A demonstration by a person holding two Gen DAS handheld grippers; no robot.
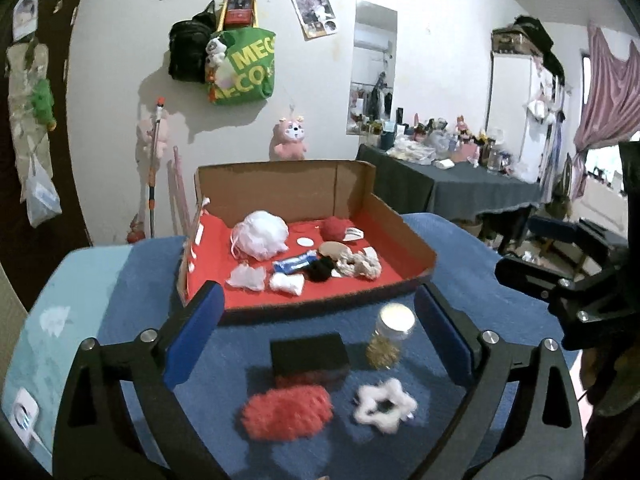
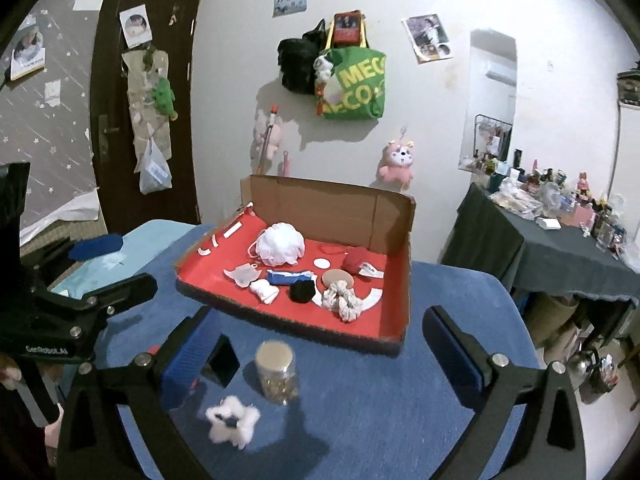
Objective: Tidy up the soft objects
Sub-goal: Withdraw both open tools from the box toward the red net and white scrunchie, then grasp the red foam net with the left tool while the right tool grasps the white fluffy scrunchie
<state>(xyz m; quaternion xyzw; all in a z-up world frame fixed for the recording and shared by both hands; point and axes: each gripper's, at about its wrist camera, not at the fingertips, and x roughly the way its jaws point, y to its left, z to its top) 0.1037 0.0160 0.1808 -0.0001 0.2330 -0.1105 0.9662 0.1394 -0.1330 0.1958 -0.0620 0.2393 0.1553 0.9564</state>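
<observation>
Blue-covered worktop (image 1: pixel 120 288) before a white wall. Cardboard box (image 1: pixel 416 240) lined in red, holding white mesh puff (image 1: pixel 260 238), red yarn ball (image 1: pixel 334 228), black scrunchie (image 1: pixel 320 270). Nearer than box: red fuzzy piece (image 1: pixel 286 410), white scrunchie (image 1: pixel 384 402), jar (image 1: pixel 394 326). Left tongs (image 1: pixel 320 344) wide, empty. Right tongs (image 2: pixel 320 356) wide, empty.

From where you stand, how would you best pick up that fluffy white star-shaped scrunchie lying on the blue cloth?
Come from above and pinch one side of the white scrunchie's ring, one finger in the centre hole and one outside. It lies flat, so a sideways approach has little to catch. The left gripper stands open, nothing between its fingers.
</observation>
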